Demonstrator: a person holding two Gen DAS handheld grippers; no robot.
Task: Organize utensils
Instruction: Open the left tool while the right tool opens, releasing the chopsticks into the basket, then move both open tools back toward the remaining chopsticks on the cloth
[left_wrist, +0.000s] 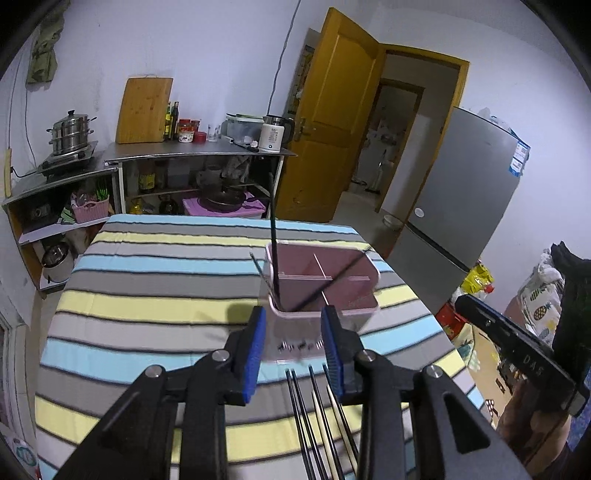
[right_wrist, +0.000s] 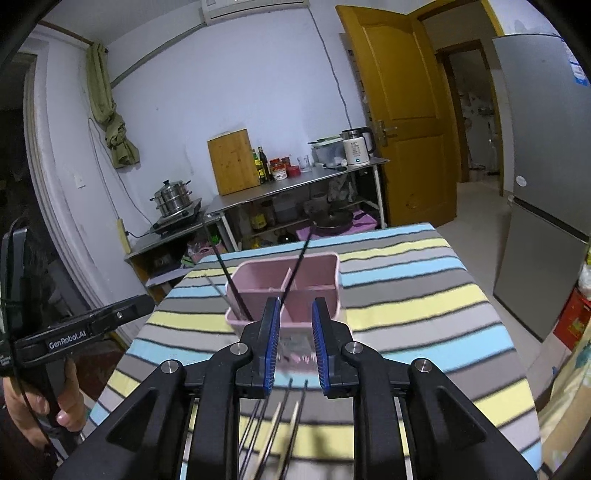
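Observation:
A pink divided utensil holder (left_wrist: 364, 267) stands on the striped tablecloth; it also shows in the right wrist view (right_wrist: 325, 271). Two black chopsticks (left_wrist: 274, 236) lean in its left compartment, also seen in the right wrist view (right_wrist: 232, 282). Several loose chopsticks, black and pale (left_wrist: 316, 417), lie on the cloth in front of the holder, under both grippers (right_wrist: 275, 421). My left gripper (left_wrist: 293, 325) is open and empty, just above the holder's near edge. My right gripper (right_wrist: 293, 317) is open and empty, also just before the holder.
The table (left_wrist: 147, 295) has a striped cloth and ends at the far edge. Beyond it stand steel kitchen shelves (left_wrist: 192, 155) with pots, bottles and a cutting board. A grey fridge (left_wrist: 458, 192) and a yellow door (left_wrist: 332, 110) are at the right.

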